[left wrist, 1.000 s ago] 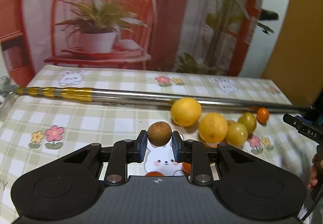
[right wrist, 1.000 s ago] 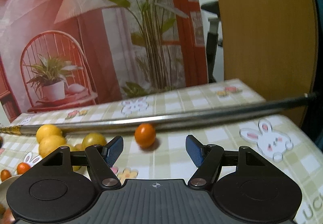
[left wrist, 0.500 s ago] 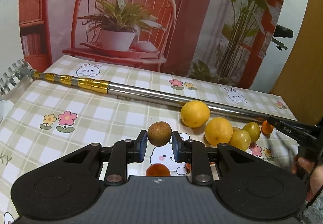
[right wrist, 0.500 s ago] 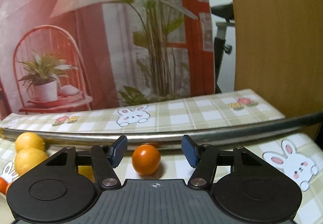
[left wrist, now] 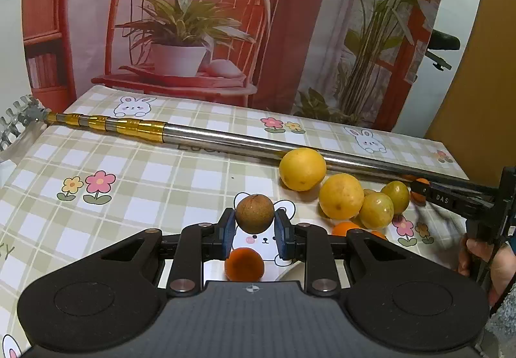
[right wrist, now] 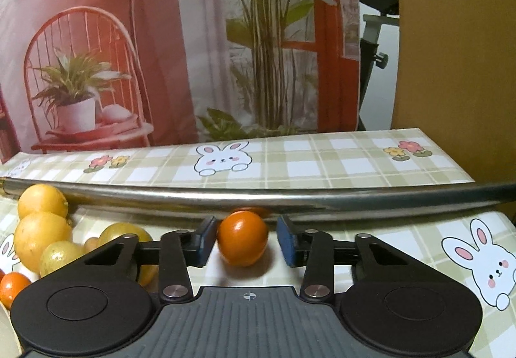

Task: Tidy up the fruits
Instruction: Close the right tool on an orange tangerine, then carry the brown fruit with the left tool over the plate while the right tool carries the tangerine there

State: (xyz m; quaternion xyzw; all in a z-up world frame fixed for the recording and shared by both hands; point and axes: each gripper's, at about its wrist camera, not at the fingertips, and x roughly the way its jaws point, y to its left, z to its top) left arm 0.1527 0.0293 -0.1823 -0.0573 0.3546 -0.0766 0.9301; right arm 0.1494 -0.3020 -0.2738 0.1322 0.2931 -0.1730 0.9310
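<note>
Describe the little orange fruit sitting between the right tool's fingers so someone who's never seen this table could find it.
Find the long metal pole lying across the checked tablecloth. Just in front of its middle, between the open fingers of the right tool, sits a small orange fruit. It is glossy, deep orange and alone, unlike the larger yellow fruits clustered to the left.

I see a brown fruit [left wrist: 254, 213] between blue pads [left wrist: 228, 233], yellow citrus [left wrist: 302, 168] at two o'clock, an orange fruit [right wrist: 242, 238], and a beige-checked tablecloth [left wrist: 154, 177] with bunnies and flowers.
</note>
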